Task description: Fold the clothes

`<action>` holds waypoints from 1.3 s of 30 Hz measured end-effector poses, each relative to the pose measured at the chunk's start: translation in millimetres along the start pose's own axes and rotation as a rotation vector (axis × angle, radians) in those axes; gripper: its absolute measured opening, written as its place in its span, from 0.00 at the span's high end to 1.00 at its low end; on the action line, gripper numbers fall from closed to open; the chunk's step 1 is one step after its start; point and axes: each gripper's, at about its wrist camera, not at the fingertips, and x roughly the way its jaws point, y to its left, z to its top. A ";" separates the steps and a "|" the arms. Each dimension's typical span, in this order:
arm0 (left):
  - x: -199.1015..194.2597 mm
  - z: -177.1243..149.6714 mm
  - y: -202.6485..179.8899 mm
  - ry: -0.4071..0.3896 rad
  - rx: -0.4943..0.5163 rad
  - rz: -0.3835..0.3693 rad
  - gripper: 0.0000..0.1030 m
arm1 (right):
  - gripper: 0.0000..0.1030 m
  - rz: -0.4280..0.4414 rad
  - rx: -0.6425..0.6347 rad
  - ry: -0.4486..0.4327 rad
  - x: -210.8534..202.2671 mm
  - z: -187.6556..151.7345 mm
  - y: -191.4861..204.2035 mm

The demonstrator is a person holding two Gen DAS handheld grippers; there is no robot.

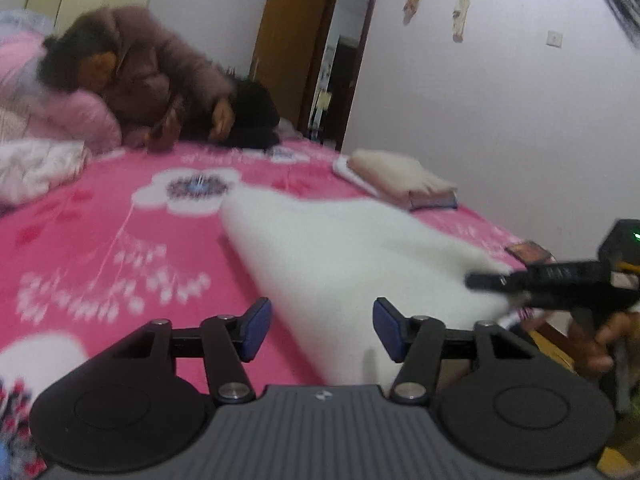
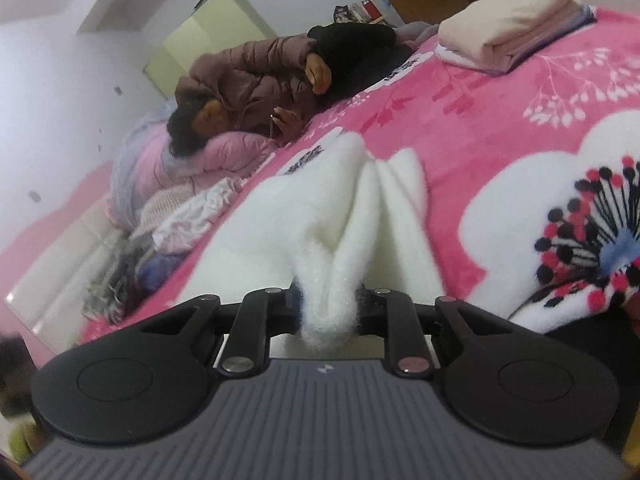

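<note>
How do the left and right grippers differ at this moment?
The left gripper is open and holds nothing; the right gripper is shut on the white fleece garment. The left hovers over the garment's near edge; the right pinches a bunched fold. Both share the same black two-finger build.

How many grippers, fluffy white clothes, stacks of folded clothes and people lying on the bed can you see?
Grippers: 2, the open left gripper and the right gripper shut on the cloth
Fluffy white garment: 1
Stack of folded cream and white clothes: 1
Person in a brown puffy jacket lying on the pink flowered blanket: 1
Total: 5
</note>
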 end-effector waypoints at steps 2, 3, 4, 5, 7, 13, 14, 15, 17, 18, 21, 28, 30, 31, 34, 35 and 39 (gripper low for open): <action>12.2 5.6 -7.6 -0.016 0.047 -0.002 0.51 | 0.83 -0.014 -0.031 -0.006 -0.1 1.9 4.4; 18.5 6.7 -12.4 -0.017 0.079 -0.007 0.51 | 0.83 -0.024 -0.051 -0.007 0.2 2.2 6.6; 24.5 5.5 -17.6 -0.011 0.115 -0.010 0.52 | 0.83 -0.033 -0.071 -0.009 0.5 2.4 8.8; 31.2 2.4 -23.3 0.001 0.154 -0.010 0.52 | 0.83 -0.045 -0.091 -0.008 1.5 0.7 8.7; 39.9 -6.4 -33.1 0.001 0.235 0.015 0.51 | 0.83 -0.072 -0.116 0.004 6.7 -6.9 4.3; 44.0 -14.1 -45.2 -0.004 0.321 0.039 0.49 | 0.82 -0.084 -0.156 -0.005 8.5 -15.4 0.1; 45.0 -14.7 -46.4 -0.004 0.329 0.042 0.48 | 0.82 -0.090 -0.181 -0.006 8.8 -15.5 1.7; 45.9 -15.5 -47.9 -0.004 0.337 0.046 0.47 | 0.80 -0.093 -0.201 -0.004 8.1 -14.5 2.3; 47.2 -17.9 -52.0 -0.004 0.360 0.061 0.46 | 0.70 -0.096 -0.232 0.004 5.6 -11.8 2.7; 47.6 -18.8 -53.5 -0.005 0.366 0.067 0.46 | 0.67 -0.104 -0.241 0.002 0.1 -9.2 2.4; 48.8 -19.8 -55.0 -0.006 0.364 0.074 0.44 | 0.46 -0.139 -0.274 -0.022 -23.4 -0.6 1.6; 50.8 -21.2 -60.5 -0.004 0.377 0.093 0.42 | 0.48 -0.230 -0.442 -0.124 -55.5 4.8 23.1; 50.7 -20.5 -60.8 -0.004 0.373 0.094 0.42 | 0.60 -0.189 -0.490 -0.130 -53.4 1.8 33.4; 50.6 -20.3 -61.2 -0.004 0.372 0.095 0.42 | 0.67 -0.168 -0.513 -0.132 -52.4 0.3 38.6; 50.5 -20.7 -62.2 -0.007 0.377 0.098 0.42 | 0.84 -0.106 -0.584 -0.141 -49.3 -4.3 54.1; 50.6 -21.1 -62.7 -0.008 0.381 0.098 0.42 | 0.88 -0.090 -0.609 -0.129 -44.0 -6.7 58.2; 52.3 -23.4 -65.7 -0.015 0.414 0.089 0.42 | 0.92 -0.077 -0.711 -0.056 -15.3 -15.6 68.9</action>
